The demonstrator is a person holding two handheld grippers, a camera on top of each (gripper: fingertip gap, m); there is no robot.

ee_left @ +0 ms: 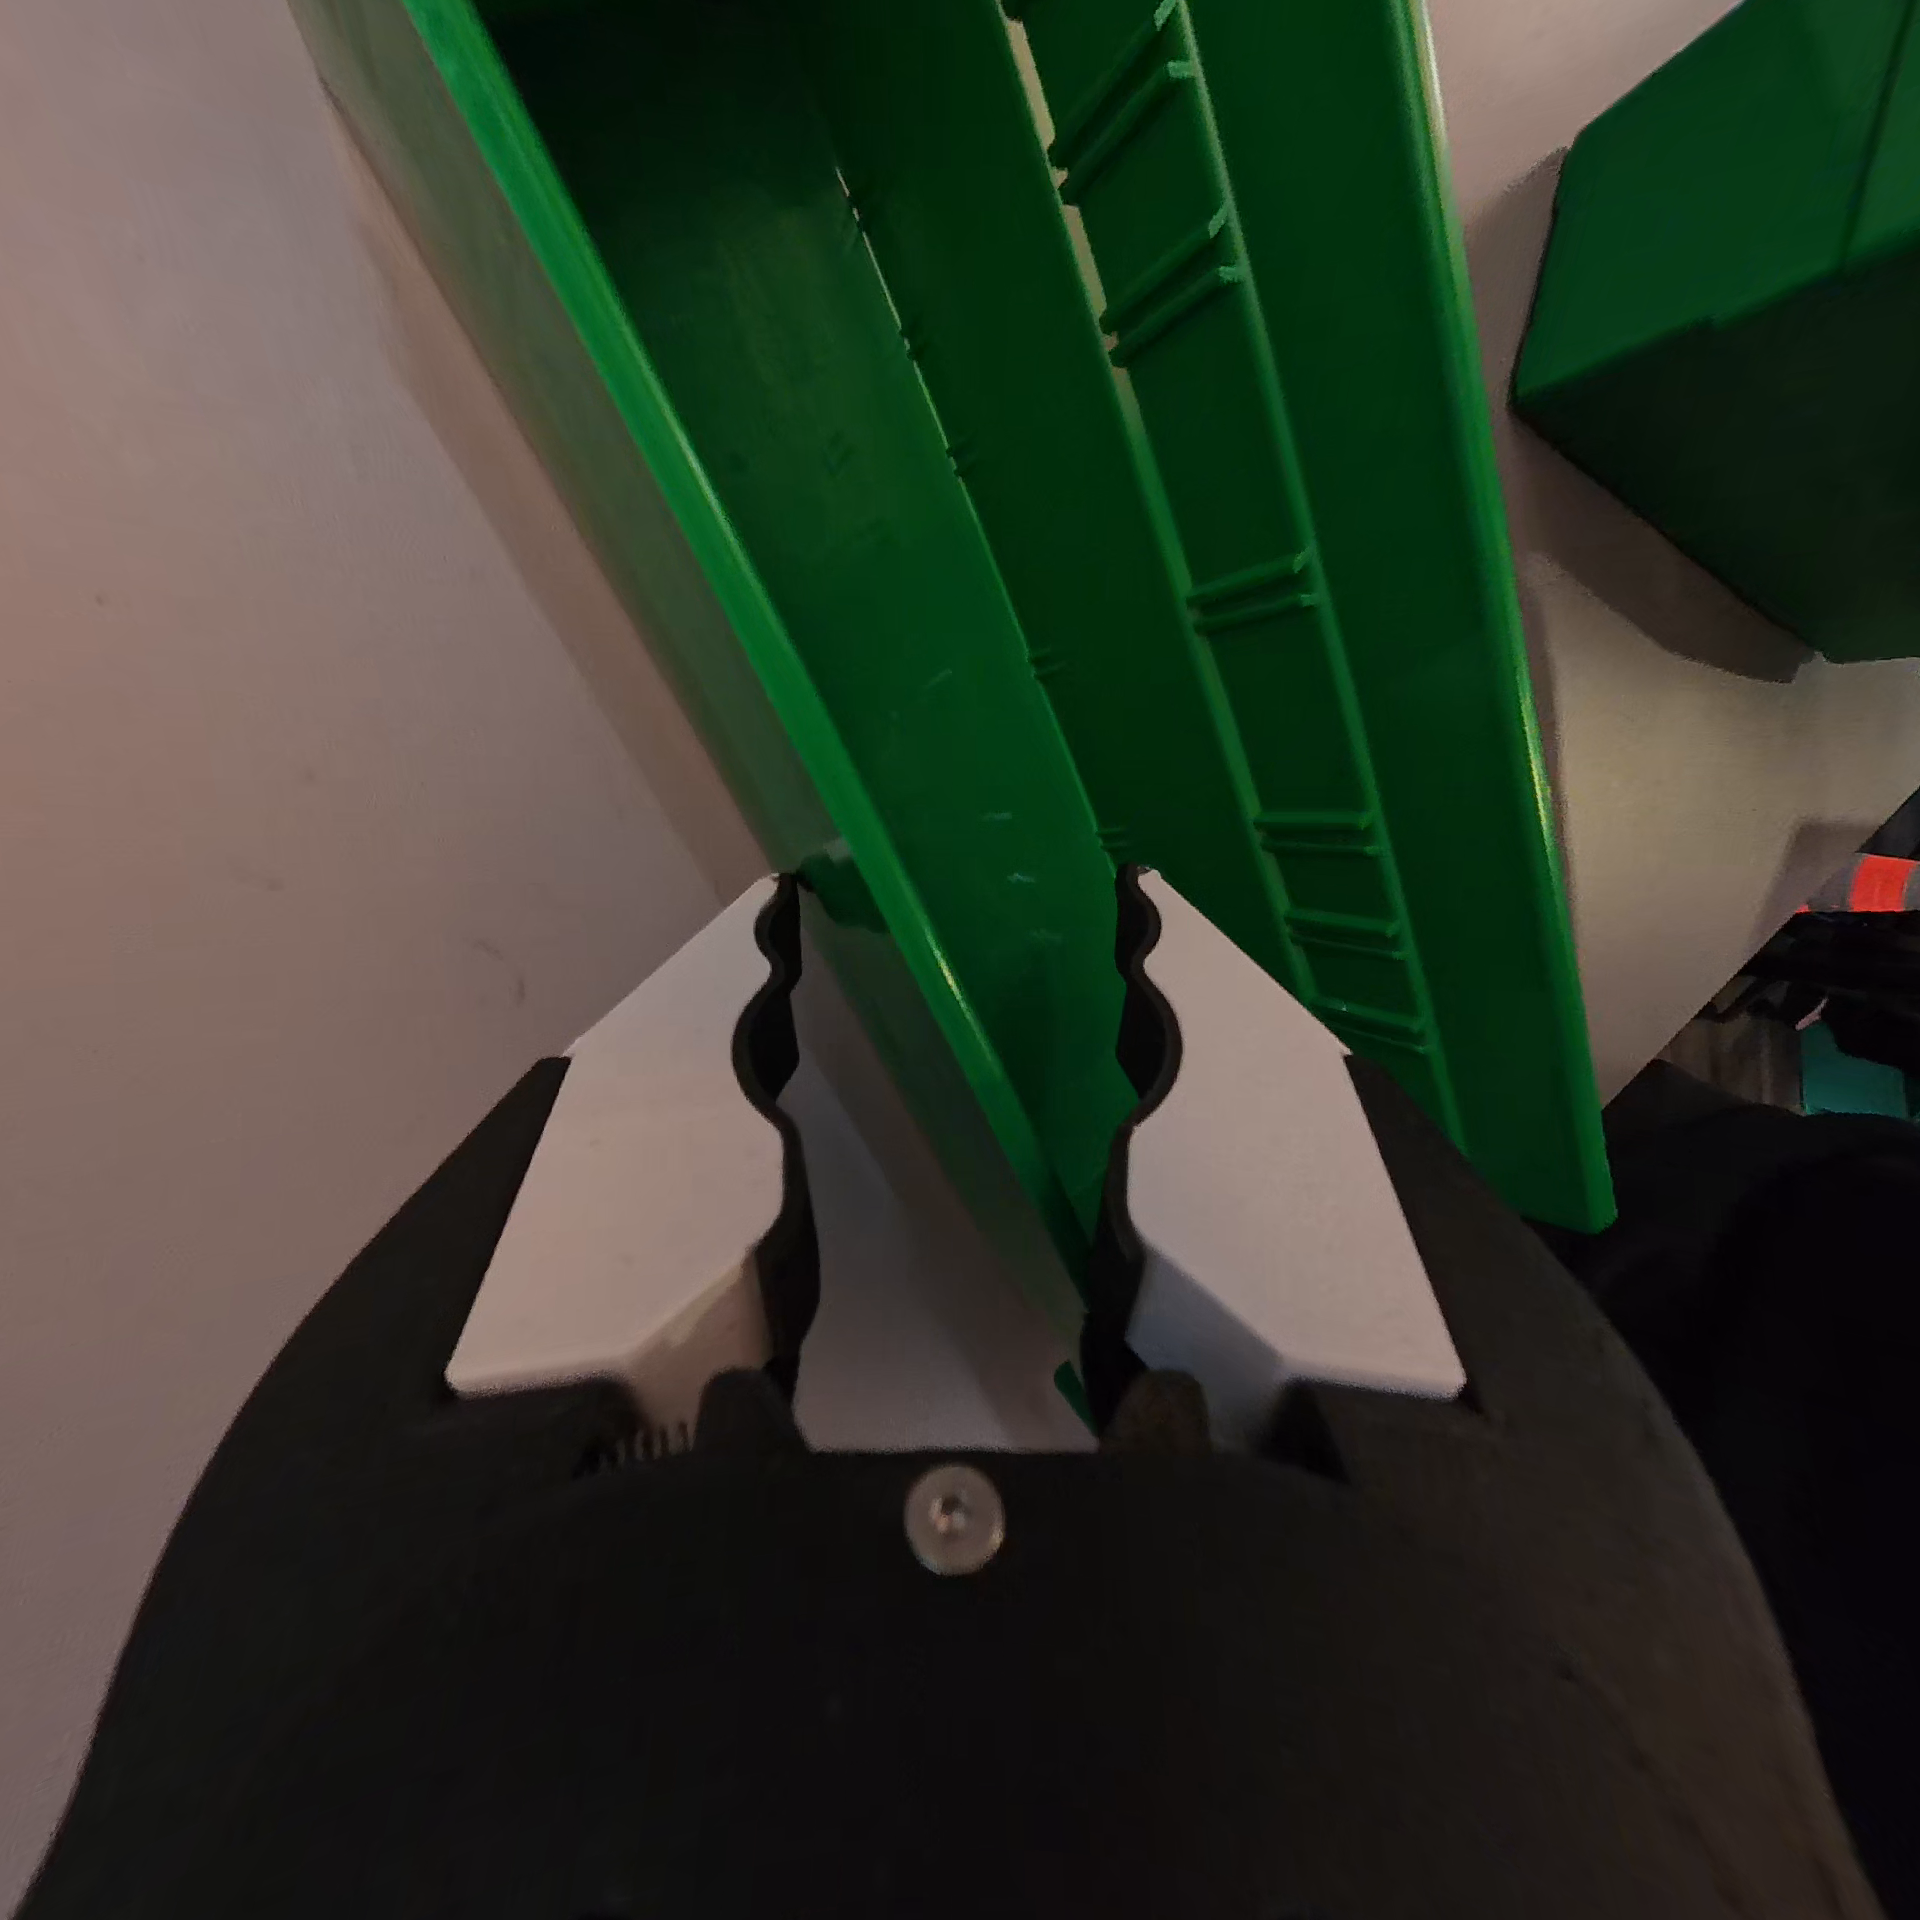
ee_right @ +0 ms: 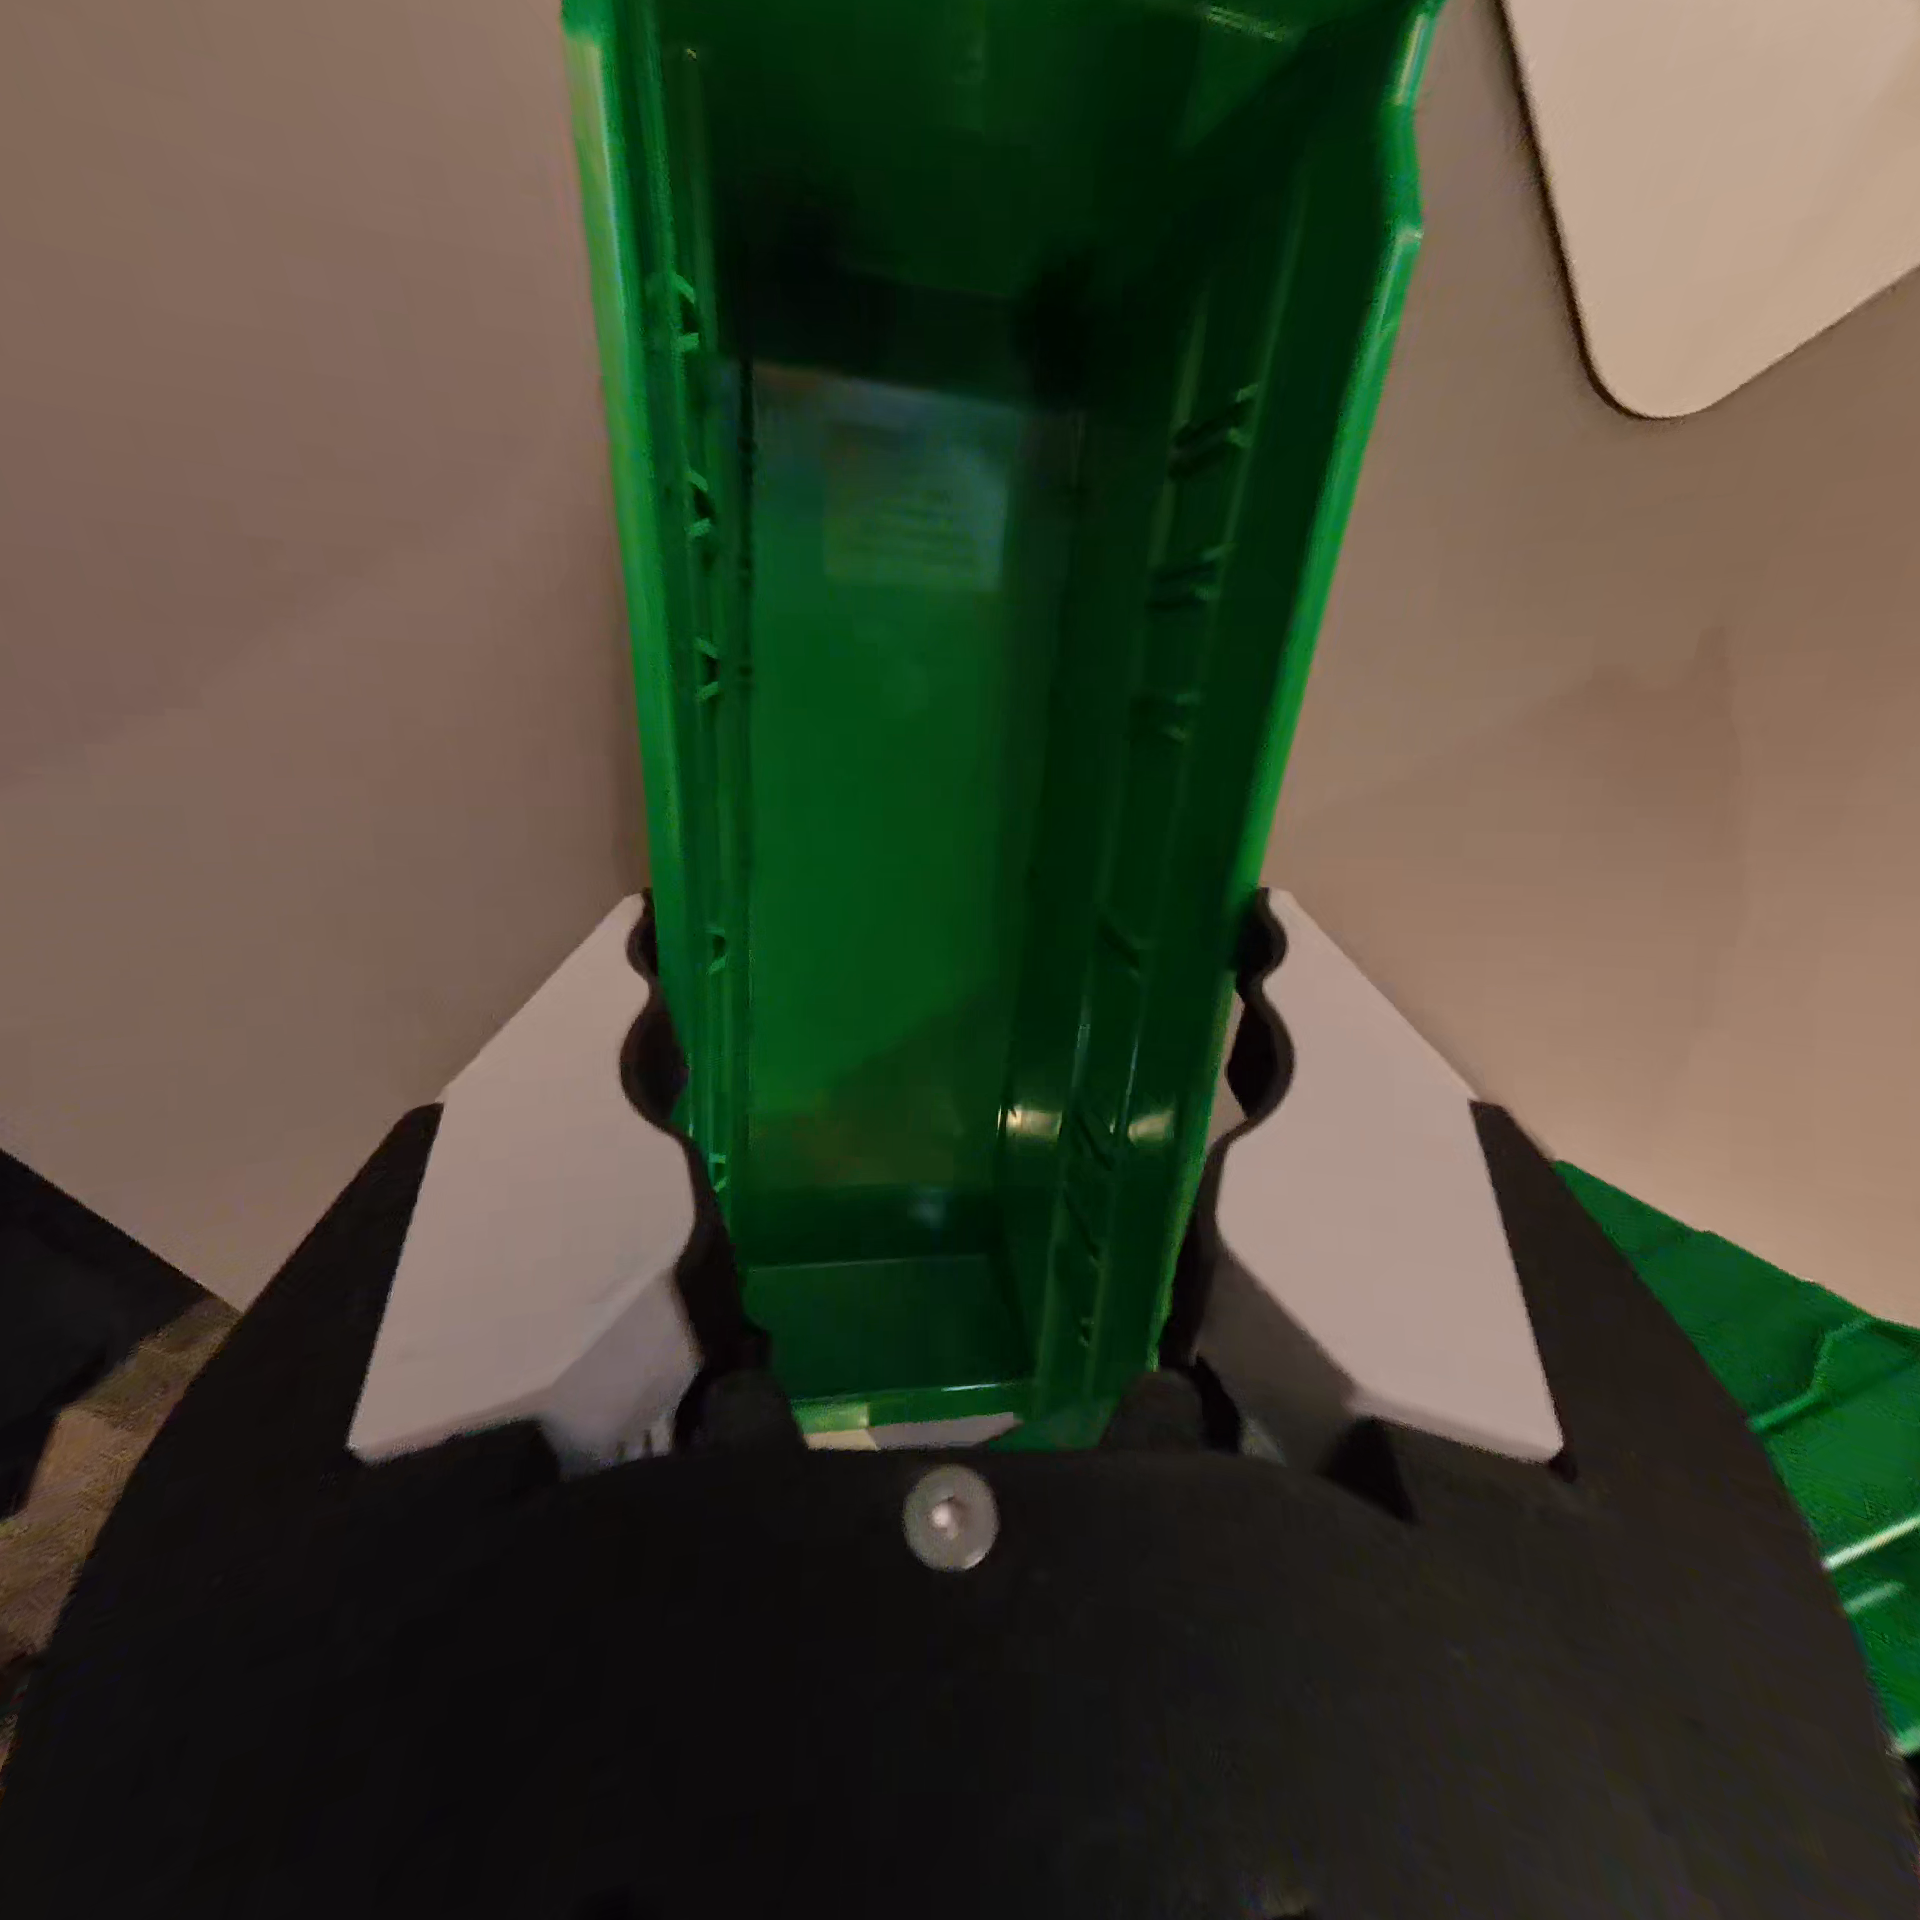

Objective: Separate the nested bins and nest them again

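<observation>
Green, long, narrow hard-plastic bin sits clamped across both side walls by the right gripper, stiff, light, probably slick, while the left gripper pinches one wall of a ribbed green plastic bin, and the faint floor label stays illegible.

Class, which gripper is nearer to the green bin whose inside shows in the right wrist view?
Right. The right gripper straddles the green bin, fingers against both side walls. The left gripper holds a bin wall in its own view and is absent from the right's.
</observation>
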